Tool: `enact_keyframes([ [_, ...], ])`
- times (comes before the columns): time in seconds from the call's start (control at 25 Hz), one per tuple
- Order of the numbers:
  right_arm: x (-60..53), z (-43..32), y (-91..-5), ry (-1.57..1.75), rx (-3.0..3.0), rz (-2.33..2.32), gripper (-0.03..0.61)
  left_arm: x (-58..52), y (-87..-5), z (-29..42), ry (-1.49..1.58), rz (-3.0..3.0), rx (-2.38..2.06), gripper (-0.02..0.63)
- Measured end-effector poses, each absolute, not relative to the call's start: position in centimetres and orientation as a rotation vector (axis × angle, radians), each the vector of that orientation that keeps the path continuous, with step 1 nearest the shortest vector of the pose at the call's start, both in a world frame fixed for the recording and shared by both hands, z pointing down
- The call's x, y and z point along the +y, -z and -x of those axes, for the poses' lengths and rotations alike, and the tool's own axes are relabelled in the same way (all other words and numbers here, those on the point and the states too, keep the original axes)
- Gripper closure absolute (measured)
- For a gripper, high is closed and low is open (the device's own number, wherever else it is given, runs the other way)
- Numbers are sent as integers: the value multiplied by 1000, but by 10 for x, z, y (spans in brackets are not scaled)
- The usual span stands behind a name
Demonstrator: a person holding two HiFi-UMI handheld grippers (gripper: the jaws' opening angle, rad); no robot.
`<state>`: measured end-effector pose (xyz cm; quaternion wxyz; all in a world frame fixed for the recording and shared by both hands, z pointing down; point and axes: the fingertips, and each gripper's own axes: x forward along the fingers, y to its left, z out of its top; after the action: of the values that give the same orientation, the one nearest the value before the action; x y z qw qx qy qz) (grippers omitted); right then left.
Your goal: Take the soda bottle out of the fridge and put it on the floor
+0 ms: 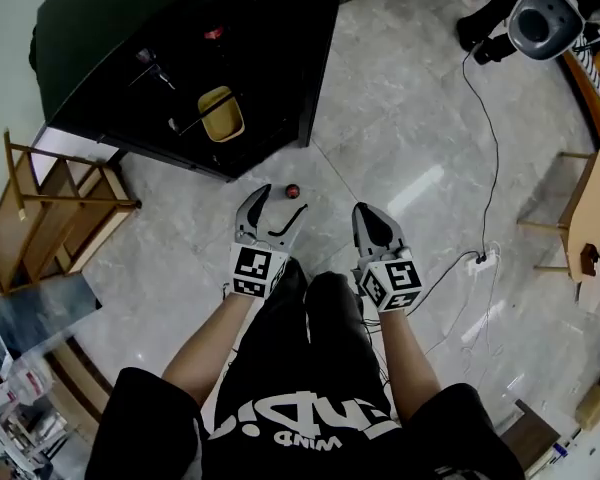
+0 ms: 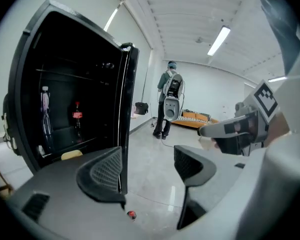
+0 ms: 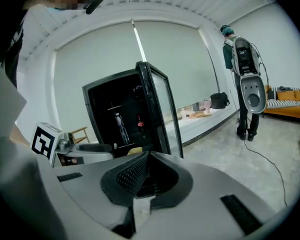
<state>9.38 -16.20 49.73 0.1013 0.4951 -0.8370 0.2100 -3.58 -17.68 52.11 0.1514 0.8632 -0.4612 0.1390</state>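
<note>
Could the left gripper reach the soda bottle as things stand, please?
Probably yes: the fridge door stands open, the left gripper is open and empty, and nothing blocks the soda bottle inside.

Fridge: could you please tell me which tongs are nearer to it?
Left. The left tongs are just in front of the open fridge; the right tongs are farther right, past its door.

The fridge [image 1: 130,28] is black, the soda bottle [image 2: 77,116] dark with a red label, the floor [image 1: 410,148] grey marbled.
</note>
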Motion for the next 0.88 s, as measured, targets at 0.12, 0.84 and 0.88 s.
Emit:
enact_keyframes([
  [0.12, -153, -96, -453, -637, -2469, -1486, 555, -168, -469, 38, -357, -2473, -1335, 298],
  [0.84, -152, -119, -330, -478, -2619, -1398, 555, -150, -335, 19, -230, -2456, -1419, 606],
  [0.88, -150, -122, -323, -467, -2625, -1393, 555, -146, -327, 21, -220, -2461, -1418, 606],
])
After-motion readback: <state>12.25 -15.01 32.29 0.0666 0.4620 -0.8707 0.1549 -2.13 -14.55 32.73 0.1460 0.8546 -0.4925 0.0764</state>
